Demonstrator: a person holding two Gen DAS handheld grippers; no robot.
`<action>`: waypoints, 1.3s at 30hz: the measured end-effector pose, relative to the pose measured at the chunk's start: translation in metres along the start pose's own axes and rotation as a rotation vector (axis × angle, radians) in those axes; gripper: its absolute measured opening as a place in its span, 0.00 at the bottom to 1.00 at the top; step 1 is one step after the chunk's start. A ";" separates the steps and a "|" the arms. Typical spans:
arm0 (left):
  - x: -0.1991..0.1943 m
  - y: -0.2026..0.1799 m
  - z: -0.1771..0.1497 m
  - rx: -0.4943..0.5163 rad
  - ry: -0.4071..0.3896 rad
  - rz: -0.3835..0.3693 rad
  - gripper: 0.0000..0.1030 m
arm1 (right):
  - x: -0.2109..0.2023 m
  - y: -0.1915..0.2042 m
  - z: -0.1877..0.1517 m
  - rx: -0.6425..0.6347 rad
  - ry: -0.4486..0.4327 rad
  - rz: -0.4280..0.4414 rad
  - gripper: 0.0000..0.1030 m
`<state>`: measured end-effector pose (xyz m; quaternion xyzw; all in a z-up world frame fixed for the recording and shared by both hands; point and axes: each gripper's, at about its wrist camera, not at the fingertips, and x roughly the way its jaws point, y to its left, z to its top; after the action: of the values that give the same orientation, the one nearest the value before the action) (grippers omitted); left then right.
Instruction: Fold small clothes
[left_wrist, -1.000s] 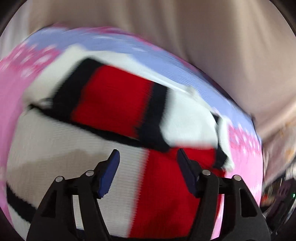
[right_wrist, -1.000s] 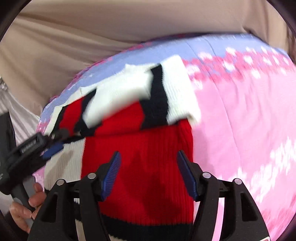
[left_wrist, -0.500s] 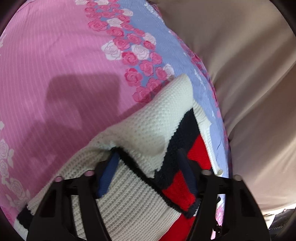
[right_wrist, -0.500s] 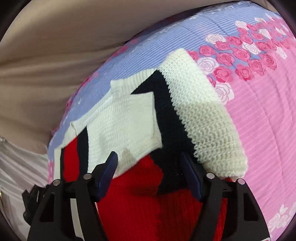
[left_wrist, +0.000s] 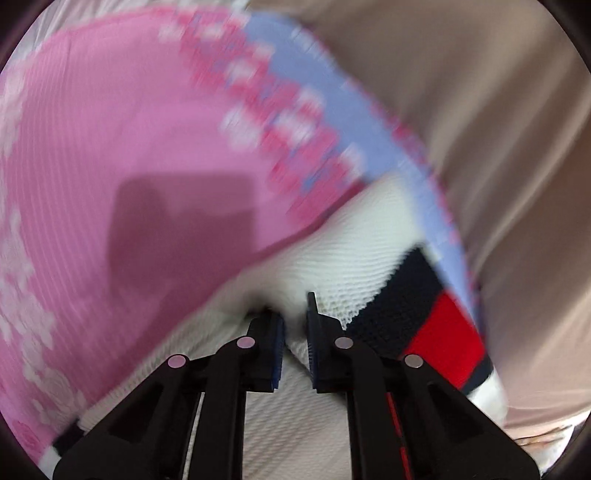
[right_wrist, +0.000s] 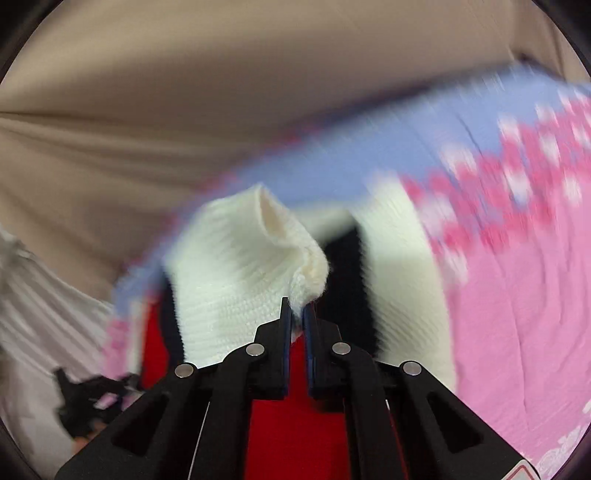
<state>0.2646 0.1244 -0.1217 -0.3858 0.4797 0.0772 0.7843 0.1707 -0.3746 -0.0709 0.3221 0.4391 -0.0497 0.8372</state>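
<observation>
Both my hand-held grippers, spread wide half a second ago, now pinch the knit sweater (right_wrist: 236, 273) lying on the pink bedspread (left_wrist: 122, 122) — left hand-held gripper (left_wrist: 295, 325) on white fabric, right hand-held gripper (right_wrist: 297, 314) on a raised white edge — so I judge a fold is starting.

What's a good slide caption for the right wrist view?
Right gripper pinching a white sweater edge above a pink floral sheet.
</observation>
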 end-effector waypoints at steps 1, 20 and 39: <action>0.002 0.001 -0.003 0.002 -0.011 -0.004 0.09 | 0.012 -0.015 -0.007 0.048 0.038 -0.011 0.06; 0.004 -0.001 0.003 0.087 0.015 -0.032 0.11 | 0.024 0.192 -0.001 -0.493 0.070 0.189 0.46; 0.003 0.010 0.024 0.146 0.010 -0.064 0.11 | 0.253 0.376 -0.023 -0.830 0.291 0.107 0.07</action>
<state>0.2785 0.1466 -0.1238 -0.3431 0.4756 0.0150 0.8099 0.4465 -0.0149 -0.0879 -0.0156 0.5177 0.2203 0.8266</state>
